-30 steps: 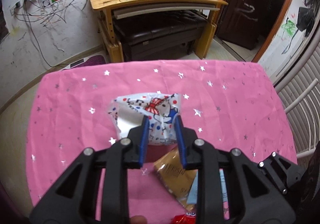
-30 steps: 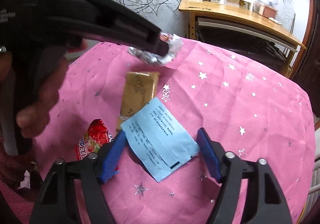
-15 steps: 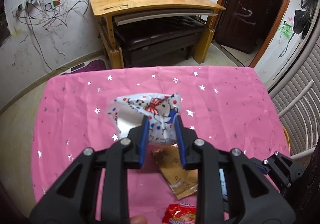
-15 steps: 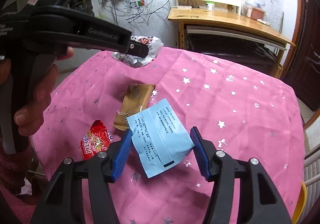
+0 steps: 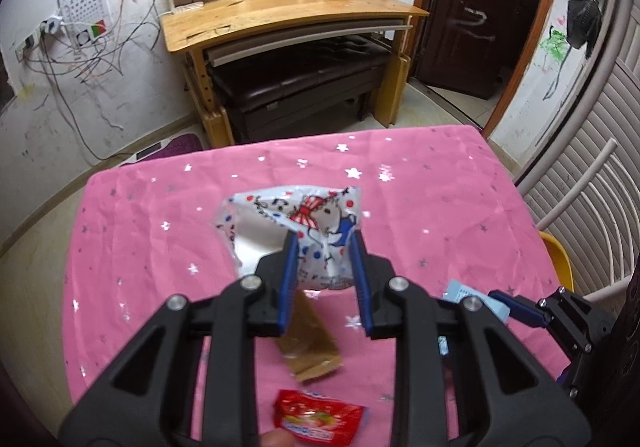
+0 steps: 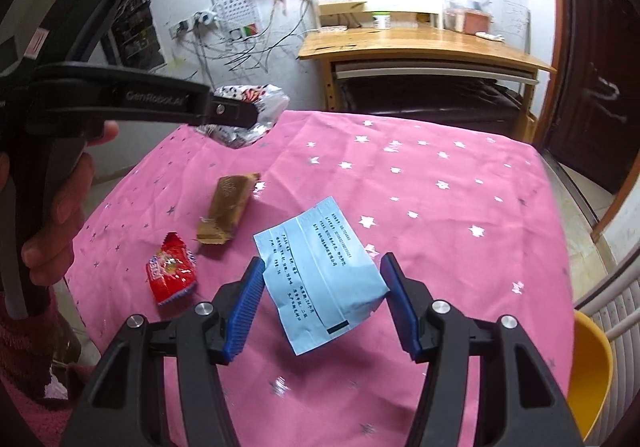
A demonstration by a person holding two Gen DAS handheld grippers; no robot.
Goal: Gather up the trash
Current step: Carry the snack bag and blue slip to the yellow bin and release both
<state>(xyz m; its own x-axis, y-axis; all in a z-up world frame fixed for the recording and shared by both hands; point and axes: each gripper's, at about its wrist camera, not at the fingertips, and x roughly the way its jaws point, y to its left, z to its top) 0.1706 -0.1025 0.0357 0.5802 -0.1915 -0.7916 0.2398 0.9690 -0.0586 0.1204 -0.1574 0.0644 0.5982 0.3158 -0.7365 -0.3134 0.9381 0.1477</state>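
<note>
My left gripper (image 5: 323, 243) is shut on a white cartoon-print foil wrapper (image 5: 288, 223) and holds it in the air above the pink star tablecloth (image 5: 160, 231); the wrapper also shows in the right wrist view (image 6: 256, 115). My right gripper (image 6: 322, 279) is shut on a light blue paper packet (image 6: 320, 271), lifted off the cloth. A brown wrapper (image 6: 228, 207) and a red candy wrapper (image 6: 174, 273) lie on the cloth; both also show in the left wrist view, the brown one (image 5: 308, 347) and the red one (image 5: 320, 421).
A yellow bin (image 6: 592, 371) stands at the table's right edge. A white chair (image 5: 580, 183) is to the right. A wooden desk (image 5: 288, 19) with a dark bench stands beyond the table, and a dark door (image 5: 480, 7) is at the back right.
Both grippers have risen and pulled back from the table with their wrappers. The blue packet now hangs off the cloth. The brown and red wrappers have not moved.
</note>
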